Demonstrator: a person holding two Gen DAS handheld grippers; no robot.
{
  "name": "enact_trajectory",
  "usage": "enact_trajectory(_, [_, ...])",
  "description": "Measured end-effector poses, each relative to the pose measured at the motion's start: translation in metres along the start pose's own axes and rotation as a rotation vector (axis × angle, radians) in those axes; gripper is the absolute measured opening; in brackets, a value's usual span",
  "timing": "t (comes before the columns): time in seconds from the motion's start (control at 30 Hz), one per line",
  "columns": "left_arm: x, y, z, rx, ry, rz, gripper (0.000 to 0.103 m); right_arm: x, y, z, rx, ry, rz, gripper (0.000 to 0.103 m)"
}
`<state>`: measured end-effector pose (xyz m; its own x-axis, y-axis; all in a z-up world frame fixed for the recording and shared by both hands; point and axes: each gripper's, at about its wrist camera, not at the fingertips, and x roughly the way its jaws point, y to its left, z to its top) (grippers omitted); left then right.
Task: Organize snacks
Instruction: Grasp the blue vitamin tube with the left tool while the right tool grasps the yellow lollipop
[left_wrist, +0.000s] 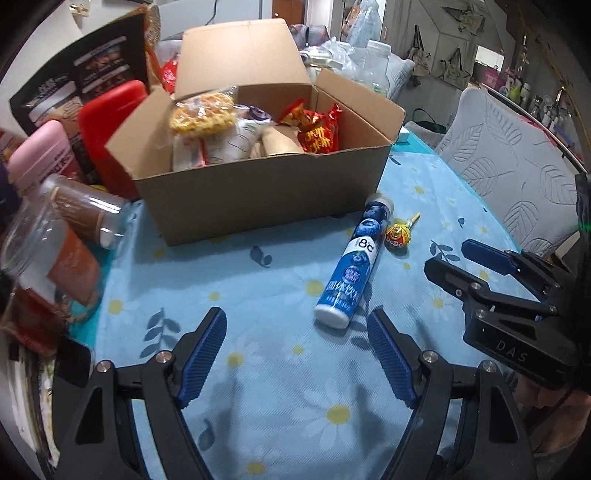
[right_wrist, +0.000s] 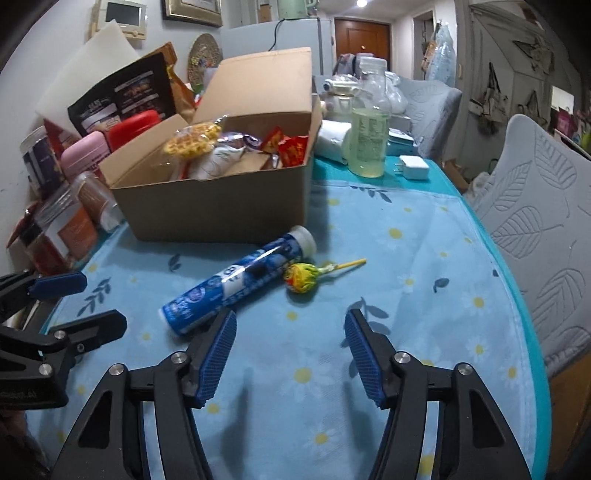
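Observation:
A blue tube (left_wrist: 352, 264) (right_wrist: 236, 282) with a white cap lies on the flowered cloth in front of an open cardboard box (left_wrist: 258, 199) (right_wrist: 218, 206) that holds several wrapped snacks. A wrapped lollipop (left_wrist: 397, 233) (right_wrist: 301, 277) rests against the tube's far end. My left gripper (left_wrist: 297, 325) hovers open just short of the tube's capped end, nothing between its blue pads. My right gripper (right_wrist: 290, 326) is open and empty too, with the lollipop a little ahead of it and the tube at its left finger. Each gripper shows at the edge of the other's view.
Jars, a pink bottle (left_wrist: 38, 147), a red container (left_wrist: 110, 114) and dark snack bags crowd the left of the box. A clear bottle of pale liquid (right_wrist: 369, 136) and a white charger (right_wrist: 413, 168) stand behind it. Grey cushioned chairs (right_wrist: 546, 221) line the table's right edge.

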<state>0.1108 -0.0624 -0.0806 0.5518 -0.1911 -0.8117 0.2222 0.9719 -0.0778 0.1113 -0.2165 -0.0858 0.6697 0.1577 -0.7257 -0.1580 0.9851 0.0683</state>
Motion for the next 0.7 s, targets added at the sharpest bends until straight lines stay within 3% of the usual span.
enact_trajectory(0.23, [0.023, -0.002, 0.012, 0.011, 0.027, -0.004, 0.079, 0.026, -0.018, 0.017, 0.017, 0.027, -0.007, 0.059])
enact_trajectory(0.47, [0.049, 0.004, 0.024, -0.036, 0.078, -0.137, 0.079, 0.056, -0.025, 0.031, 0.043, 0.075, 0.027, 0.059])
enact_trajectory(0.67, [0.064, -0.008, 0.031, 0.019, 0.091, -0.146, 0.079, 0.080, -0.031, 0.034, 0.046, 0.127, 0.036, 0.048])
enact_trajectory(0.7, [0.065, -0.010, 0.031, 0.027, 0.095, -0.146, 0.079, 0.080, -0.031, 0.034, 0.042, 0.124, 0.033, 0.042])
